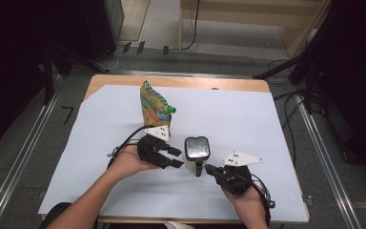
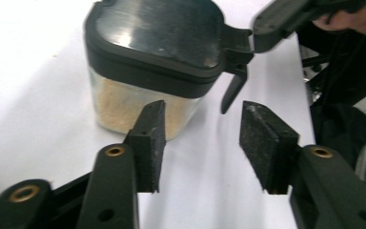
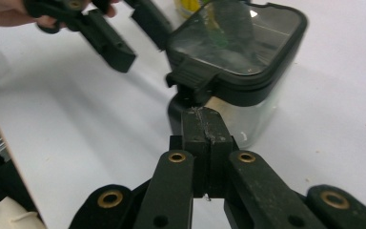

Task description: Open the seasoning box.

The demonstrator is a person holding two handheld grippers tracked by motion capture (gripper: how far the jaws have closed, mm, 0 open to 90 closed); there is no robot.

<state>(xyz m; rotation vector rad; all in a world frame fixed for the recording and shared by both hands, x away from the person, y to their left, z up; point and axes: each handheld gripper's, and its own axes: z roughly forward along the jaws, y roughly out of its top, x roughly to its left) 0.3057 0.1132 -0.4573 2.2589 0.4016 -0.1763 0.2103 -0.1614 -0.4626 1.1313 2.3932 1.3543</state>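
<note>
Your left tongs gaped empty by the jar, right tongs pinched closed at its latch, so you needed to steady it first.

The jar looks like clear smooth plastic or glass, can't tell which, with grainy tan powder inside. Its lid has a matt black plastic rim and a glossy see-through top that's scuffed and reflective. Left gripper pads are rough, dusty black rubber or foam on smoother black plastic arms with brass-looking rivets. The table cover is a matt white sheet, the pouch shiny printed foil.
</note>
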